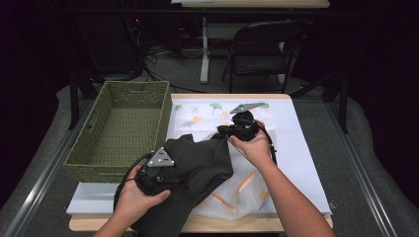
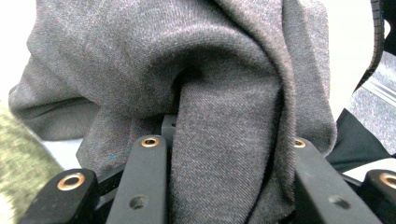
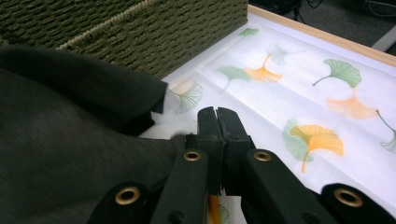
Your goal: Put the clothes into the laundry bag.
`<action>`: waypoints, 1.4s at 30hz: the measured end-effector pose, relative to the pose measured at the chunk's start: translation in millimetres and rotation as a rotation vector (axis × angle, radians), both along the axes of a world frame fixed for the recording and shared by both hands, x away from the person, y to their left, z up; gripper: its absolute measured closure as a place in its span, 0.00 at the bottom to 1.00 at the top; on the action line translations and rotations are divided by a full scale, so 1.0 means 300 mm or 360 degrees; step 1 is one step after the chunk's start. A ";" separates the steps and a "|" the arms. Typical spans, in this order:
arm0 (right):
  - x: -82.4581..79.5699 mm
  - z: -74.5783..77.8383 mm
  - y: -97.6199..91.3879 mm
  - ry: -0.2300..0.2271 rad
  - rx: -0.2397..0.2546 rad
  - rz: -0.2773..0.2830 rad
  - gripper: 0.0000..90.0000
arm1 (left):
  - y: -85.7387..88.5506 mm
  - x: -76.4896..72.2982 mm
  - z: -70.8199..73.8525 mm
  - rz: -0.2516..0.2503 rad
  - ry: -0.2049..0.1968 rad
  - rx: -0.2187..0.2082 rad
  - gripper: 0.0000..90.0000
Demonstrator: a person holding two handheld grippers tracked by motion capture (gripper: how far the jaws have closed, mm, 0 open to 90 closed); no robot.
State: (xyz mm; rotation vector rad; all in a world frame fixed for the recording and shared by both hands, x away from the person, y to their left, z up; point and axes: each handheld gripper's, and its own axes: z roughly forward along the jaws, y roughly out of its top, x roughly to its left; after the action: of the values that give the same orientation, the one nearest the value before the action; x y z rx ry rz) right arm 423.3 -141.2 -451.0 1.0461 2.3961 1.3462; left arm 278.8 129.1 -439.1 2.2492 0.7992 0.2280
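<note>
a: left gripper (image 1: 157, 174) has its jaws clamped on a thick fold of the dark garment (image 1: 197, 163); right gripper (image 3: 218, 122) is pinched tight at its edge.

b: so it's lifted over the leaf-print cloth (image 1: 207, 116), not yet in the woven basket (image 1: 99, 163).

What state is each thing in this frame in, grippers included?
Dark grey garment: bunched, partly lifted, draped over the table's front edge.
Left gripper: shut on a thick fold of the garment.
Right gripper: jaws shut together at the garment's edge; whether cloth is pinched is unclear.
Green woven basket: upright, empty.
Leaf-print cloth: spread flat, partly covered.
Folding chair: unfolded, unoccupied.
</note>
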 end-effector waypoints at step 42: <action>-0.159 0.034 0.017 -0.0097 0.0201 0.0173 1.00 | -0.176 0.152 -0.188 -0.0026 0.0162 0.0067 0.74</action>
State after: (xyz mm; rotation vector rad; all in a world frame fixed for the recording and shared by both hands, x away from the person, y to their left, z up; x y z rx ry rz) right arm 375.6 -136.1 -440.8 0.9015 2.3813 1.5612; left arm 324.5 76.4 -495.5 2.3214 0.8359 0.1244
